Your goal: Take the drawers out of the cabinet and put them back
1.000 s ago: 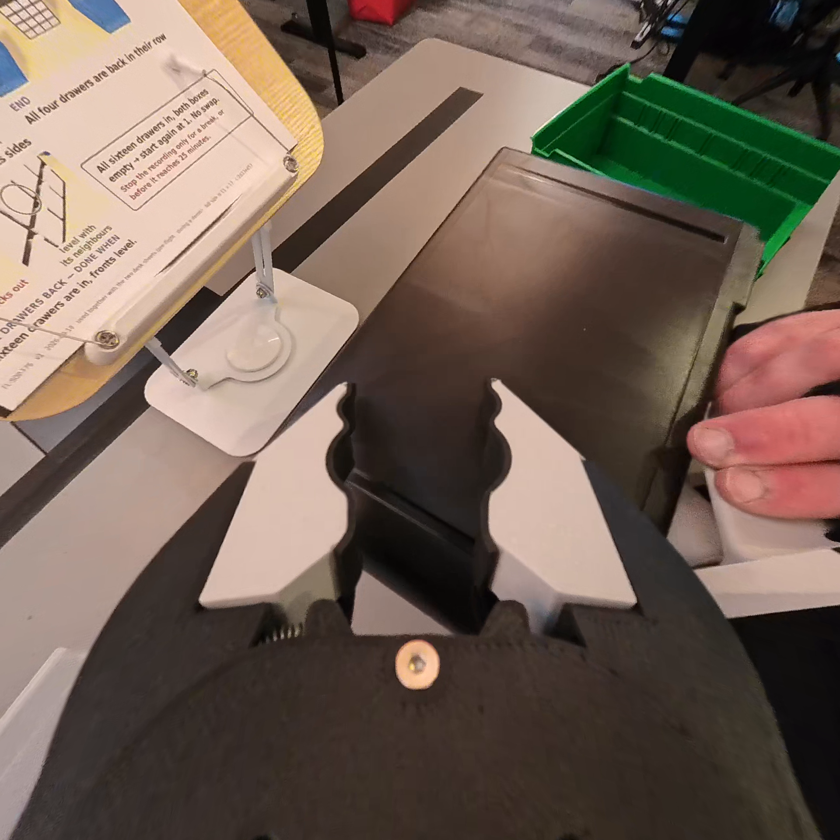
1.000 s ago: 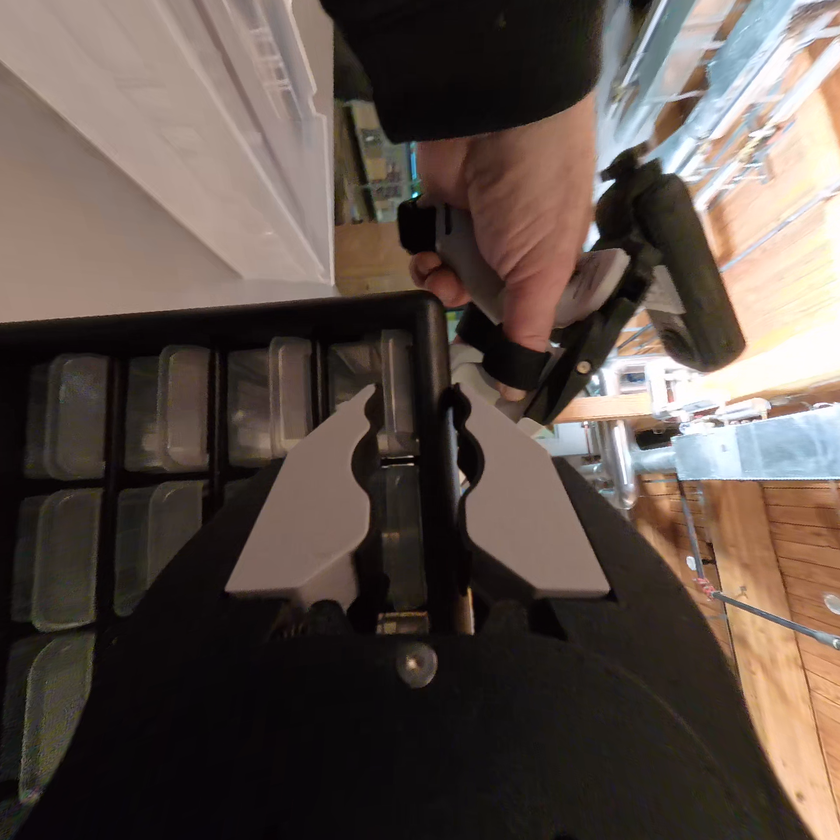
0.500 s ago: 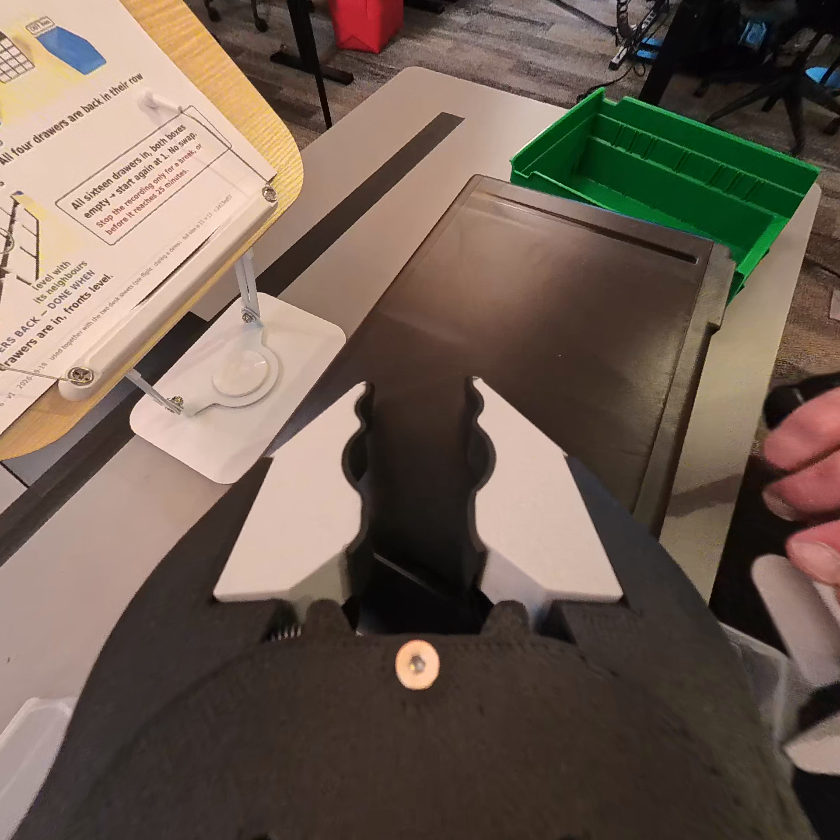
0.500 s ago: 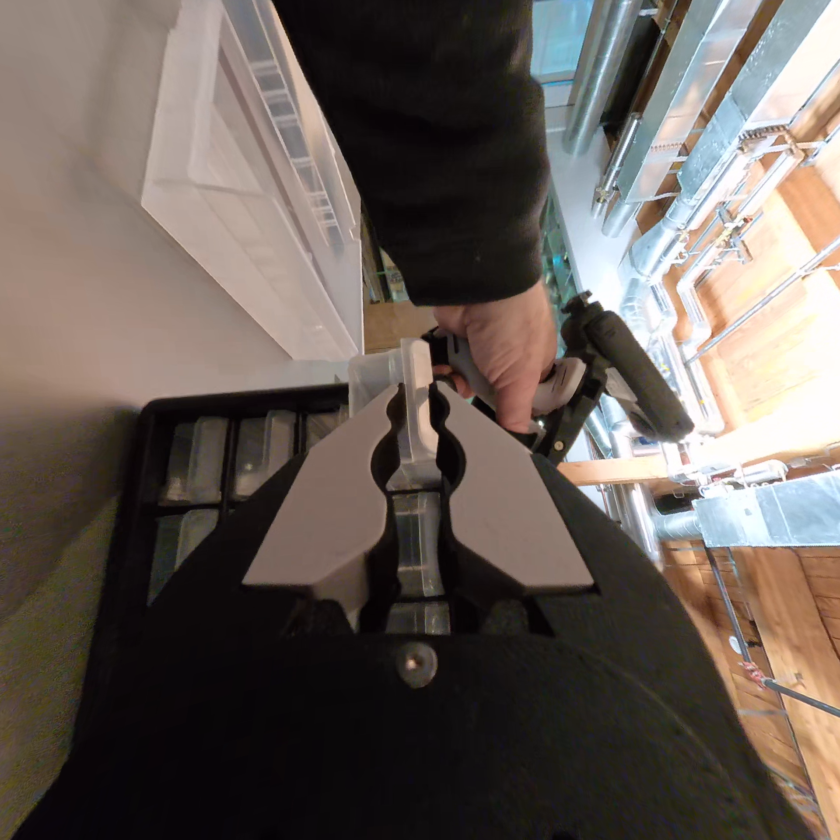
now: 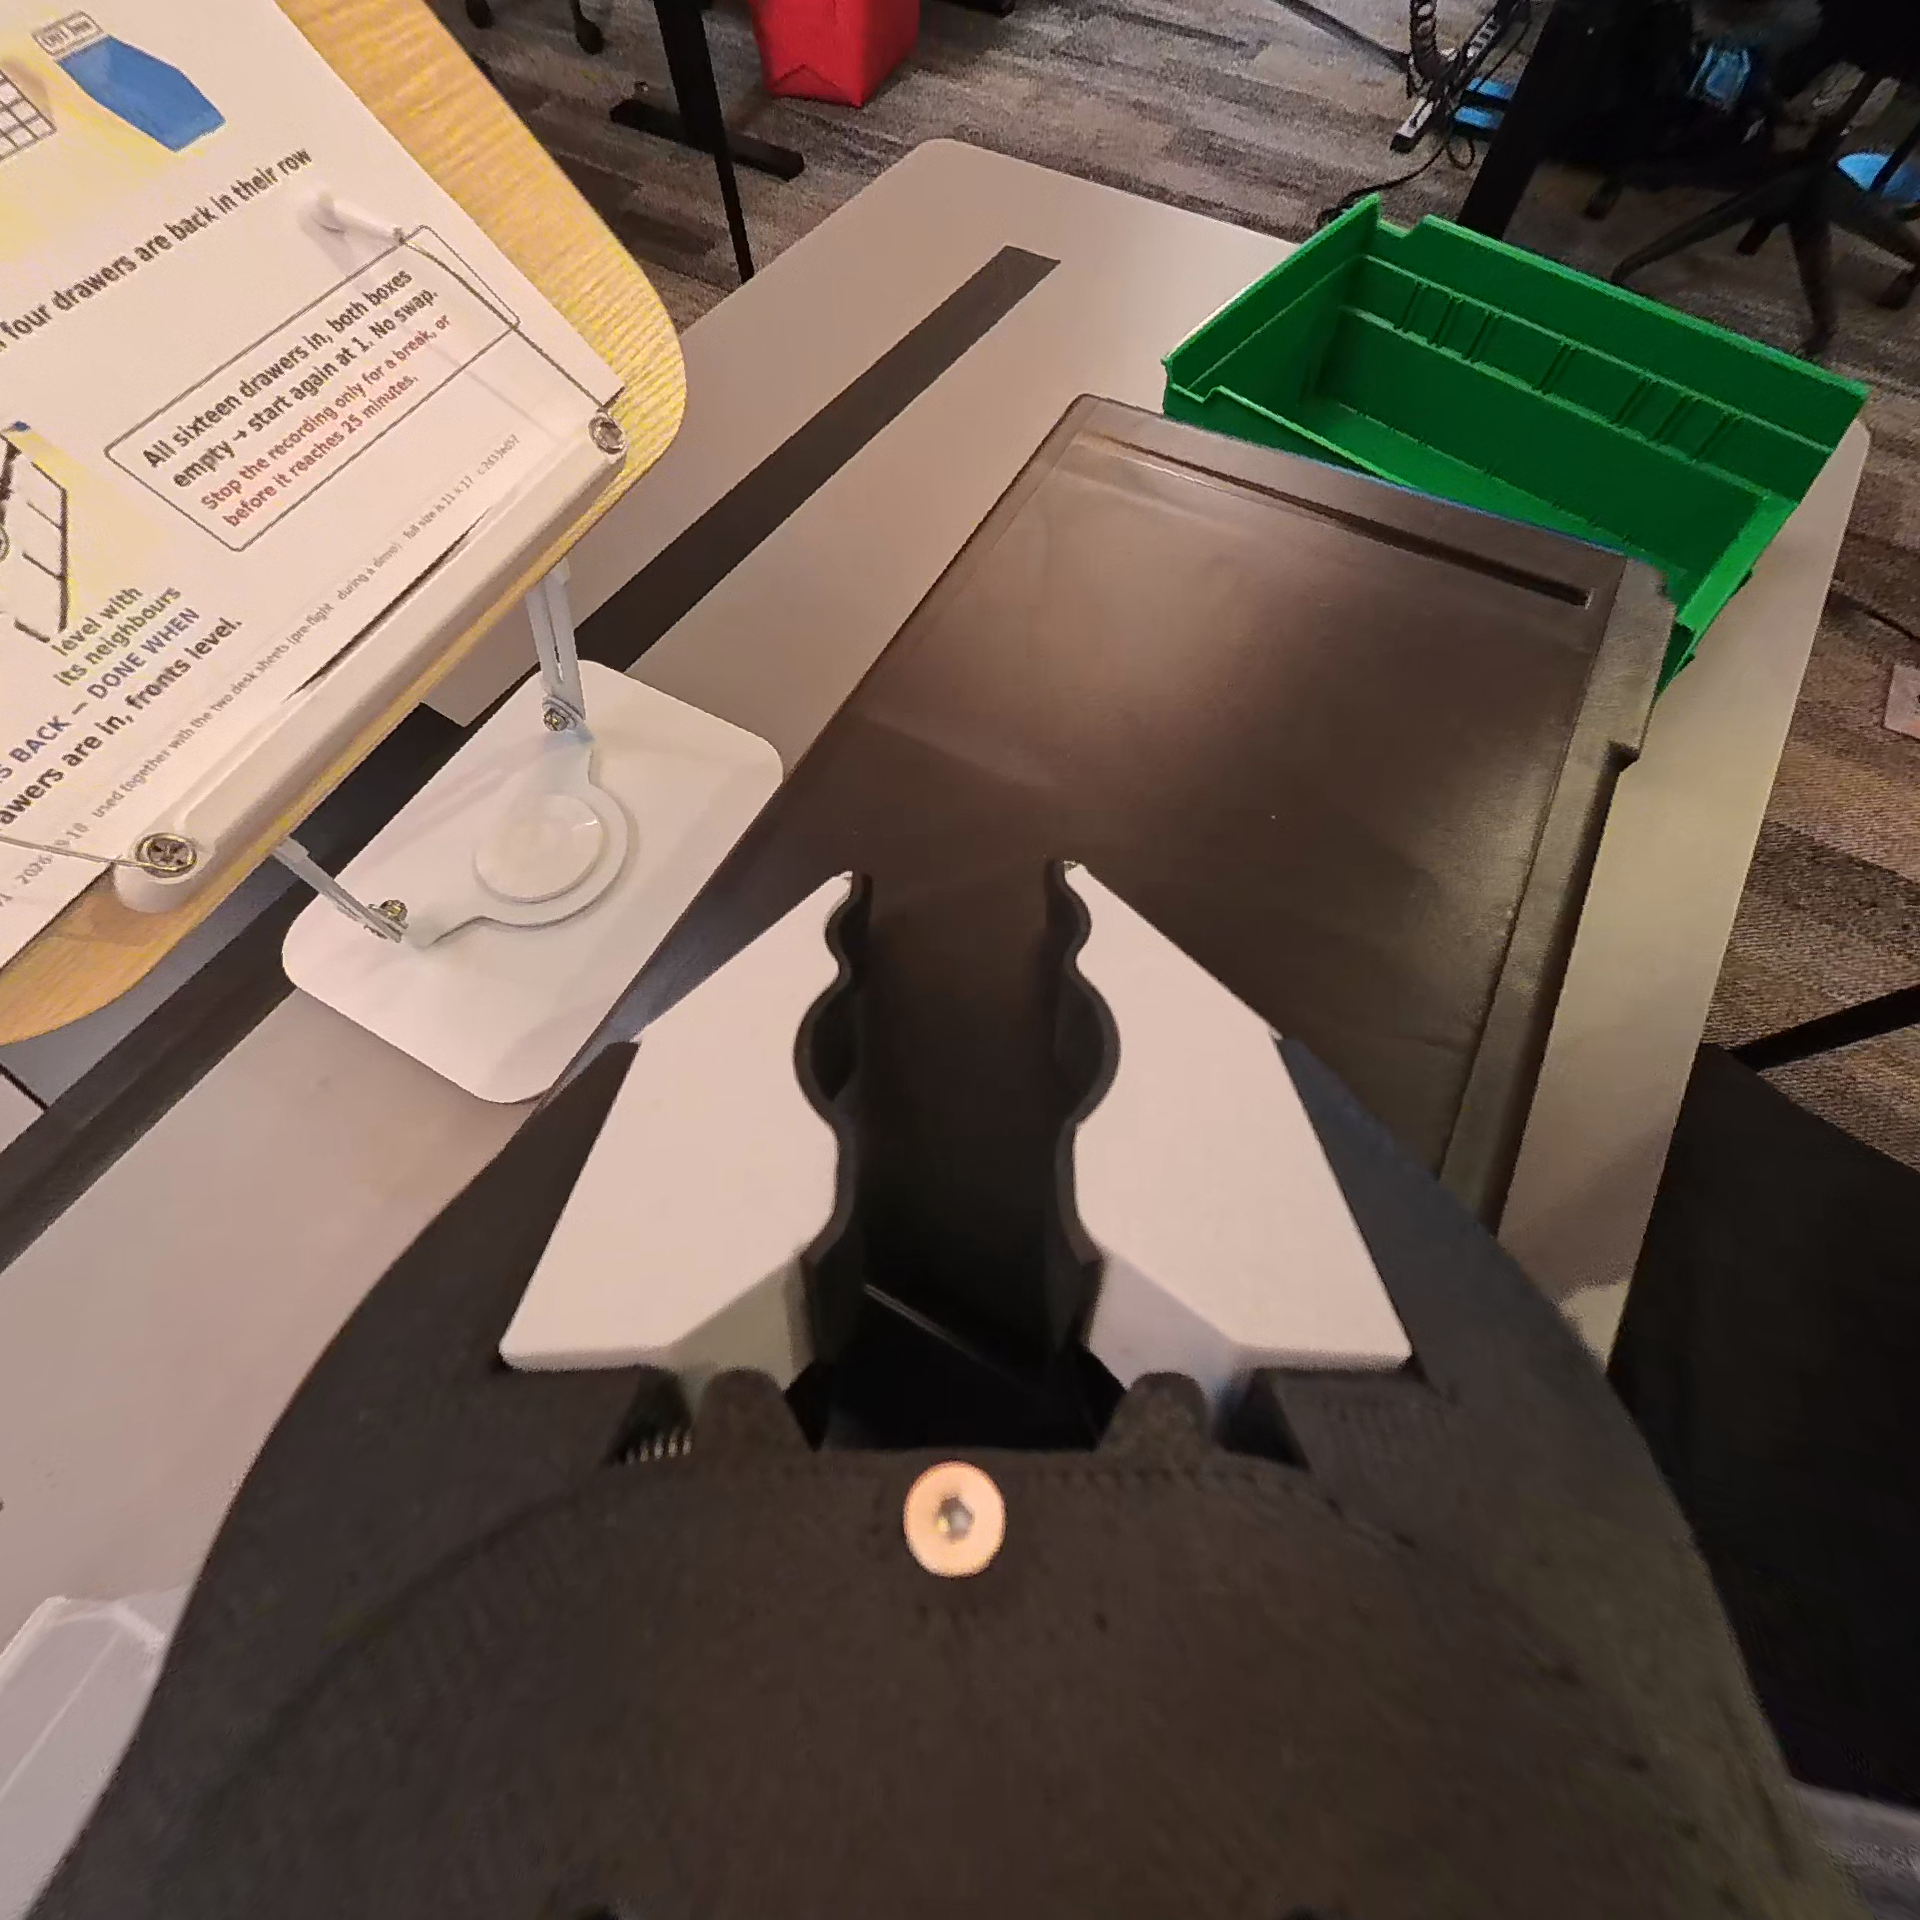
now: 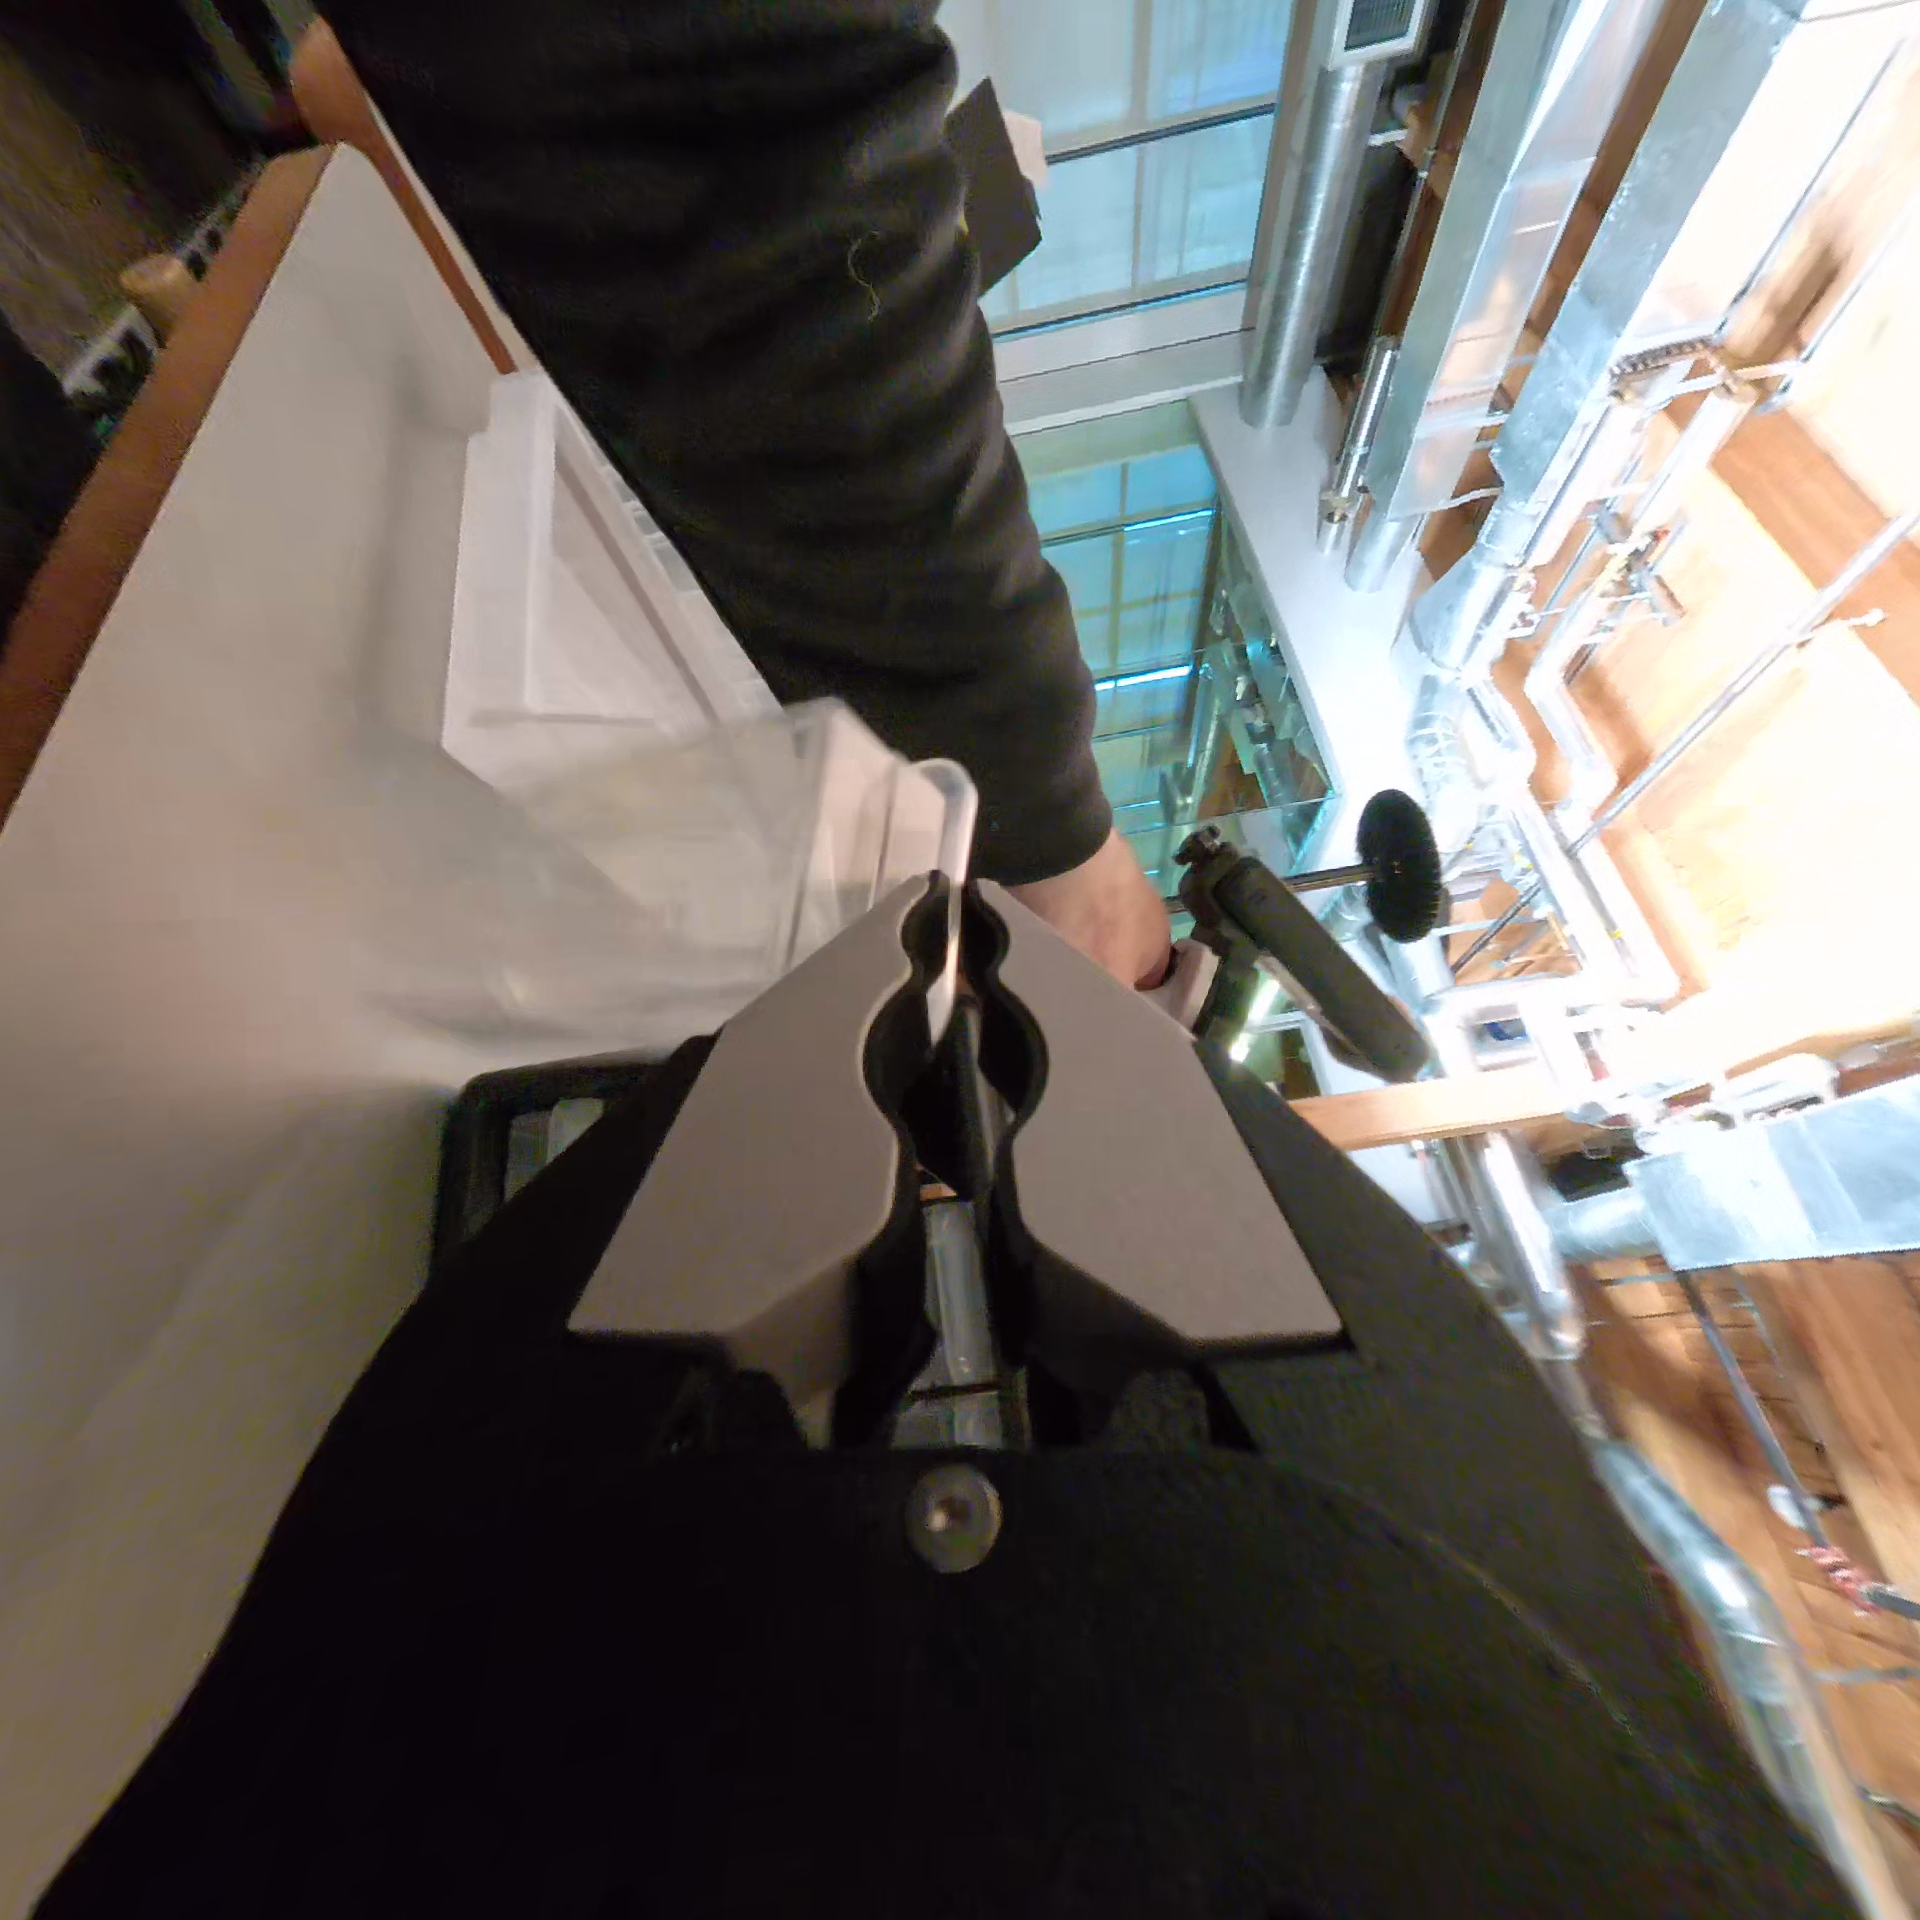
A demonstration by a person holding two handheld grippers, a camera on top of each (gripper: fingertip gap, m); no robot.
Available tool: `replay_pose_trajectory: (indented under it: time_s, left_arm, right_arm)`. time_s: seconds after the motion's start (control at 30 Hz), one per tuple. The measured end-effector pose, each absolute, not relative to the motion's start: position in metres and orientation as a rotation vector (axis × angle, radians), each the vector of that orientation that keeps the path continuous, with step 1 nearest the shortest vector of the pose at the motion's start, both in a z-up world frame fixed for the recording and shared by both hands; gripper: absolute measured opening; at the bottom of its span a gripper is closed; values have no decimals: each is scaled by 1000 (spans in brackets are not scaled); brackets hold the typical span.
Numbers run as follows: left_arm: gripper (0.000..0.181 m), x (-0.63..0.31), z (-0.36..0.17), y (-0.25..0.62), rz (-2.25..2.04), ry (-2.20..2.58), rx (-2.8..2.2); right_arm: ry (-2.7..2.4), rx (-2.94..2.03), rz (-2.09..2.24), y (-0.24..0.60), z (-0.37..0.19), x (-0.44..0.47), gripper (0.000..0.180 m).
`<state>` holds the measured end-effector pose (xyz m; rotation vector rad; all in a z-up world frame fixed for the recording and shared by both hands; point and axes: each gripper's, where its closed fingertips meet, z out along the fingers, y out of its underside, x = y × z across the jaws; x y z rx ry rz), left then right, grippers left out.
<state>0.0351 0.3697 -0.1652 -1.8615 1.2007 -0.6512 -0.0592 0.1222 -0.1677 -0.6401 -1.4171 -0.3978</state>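
Observation:
The black cabinet (image 5: 1299,748) lies below my left gripper (image 5: 951,894), which hovers over its top near the front edge. Its jaws are apart with only the cabinet's dark top showing between them. In the right wrist view, my right gripper (image 6: 951,894) is shut on the front lip of a clear plastic drawer (image 6: 727,852). The drawer hangs out of the cabinet (image 6: 488,1122) and above the white table. The cabinet's remaining clear drawers are mostly hidden behind the gripper body. The left gripper, held in a hand, also shows in the right wrist view (image 6: 1247,956).
A green bin (image 5: 1507,416) stands behind the cabinet. An instruction sheet on a white stand (image 5: 260,468) is to the left. A clear bin (image 6: 540,623) sits on the table beyond the drawer. A person's dark sleeve (image 6: 779,416) is close by.
My right gripper closed on a drawer and pulled it out of the cabinet, moving away from it. My left gripper drew back and its jaws narrowed. The hand left the left wrist view.

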Motion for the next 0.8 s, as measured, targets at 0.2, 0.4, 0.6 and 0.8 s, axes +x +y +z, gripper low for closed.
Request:
replay_pose_trajectory:
  time_s: [0.2, 0.4, 0.6, 0.8]
  left_arm:
    - [30, 35, -165, 369, -642, 1203, -1851]
    - [30, 35, -164, 368, -621, 1212, -1841]
    - [32, 35, -164, 369, -655, 1200, -1846]
    - [31, 36, -165, 368, -640, 1214, -1842]
  right_arm:
    - [-1446, -728, -403, 140, -180, -33, 0]
    - [-1543, -760, -520, 155, -231, 7, 0]
    - [-1705, -810, -469, 136, -275, 34, 3]
    - [-1851, -1005, -321, 119, -323, 61, 10]
